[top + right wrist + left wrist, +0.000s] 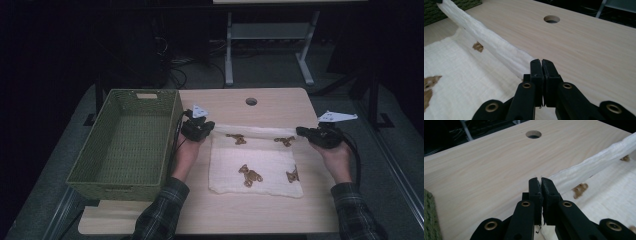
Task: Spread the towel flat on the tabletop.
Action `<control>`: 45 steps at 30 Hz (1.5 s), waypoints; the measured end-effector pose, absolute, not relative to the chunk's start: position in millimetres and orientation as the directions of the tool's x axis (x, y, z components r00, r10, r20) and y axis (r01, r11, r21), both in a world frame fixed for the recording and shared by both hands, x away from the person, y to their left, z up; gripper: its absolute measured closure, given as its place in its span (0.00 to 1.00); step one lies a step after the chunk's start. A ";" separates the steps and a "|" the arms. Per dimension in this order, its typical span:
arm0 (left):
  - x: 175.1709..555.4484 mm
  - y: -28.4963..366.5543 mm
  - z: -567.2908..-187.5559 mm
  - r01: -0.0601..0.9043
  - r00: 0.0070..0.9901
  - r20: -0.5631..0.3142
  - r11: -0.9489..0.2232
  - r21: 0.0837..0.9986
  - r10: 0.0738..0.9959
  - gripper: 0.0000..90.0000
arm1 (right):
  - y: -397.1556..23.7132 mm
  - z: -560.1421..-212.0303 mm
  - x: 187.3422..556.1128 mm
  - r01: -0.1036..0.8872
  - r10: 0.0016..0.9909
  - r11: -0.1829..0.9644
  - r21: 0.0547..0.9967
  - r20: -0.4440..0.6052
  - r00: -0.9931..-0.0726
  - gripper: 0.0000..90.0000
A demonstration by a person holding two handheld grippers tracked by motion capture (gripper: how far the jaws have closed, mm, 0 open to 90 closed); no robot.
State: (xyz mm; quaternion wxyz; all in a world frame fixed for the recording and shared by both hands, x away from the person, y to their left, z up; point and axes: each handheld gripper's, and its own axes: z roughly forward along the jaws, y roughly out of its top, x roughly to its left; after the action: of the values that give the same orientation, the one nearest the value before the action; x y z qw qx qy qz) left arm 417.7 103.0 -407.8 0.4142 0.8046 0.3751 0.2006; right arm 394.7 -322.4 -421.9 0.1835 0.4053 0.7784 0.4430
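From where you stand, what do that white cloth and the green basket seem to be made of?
Cloth: likely soft crinkled cotton gauze, matte, printed with brown bears; its far edge bunches into a roll. Basket: woven, matte green strands, perhaps paper cord or plastic.

Dim room, grey floor (280, 70), white desk frame (270, 35), tangled cables (175, 70)

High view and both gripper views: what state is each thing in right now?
Left gripper: shut on the cloth's far left corner.
Right gripper: shut on the cloth's far right corner.
Cloth: spread on the table, far edge lifted and bunched between the grippers.
Basket: upright, empty, left of the cloth.
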 end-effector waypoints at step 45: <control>323.7 113.7 -429.6 0.413 0.740 0.035 -0.494 0.765 0.672 0.97 | -320.2 -446.9 300.6 0.489 0.738 0.341 0.803 0.094 -0.668 0.98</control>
State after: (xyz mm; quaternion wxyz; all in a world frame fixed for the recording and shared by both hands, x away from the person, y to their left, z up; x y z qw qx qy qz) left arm 323.7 113.7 -429.6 0.3884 0.8480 0.3197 0.1668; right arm 300.6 -320.2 -446.9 0.1447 0.3806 0.8061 0.4296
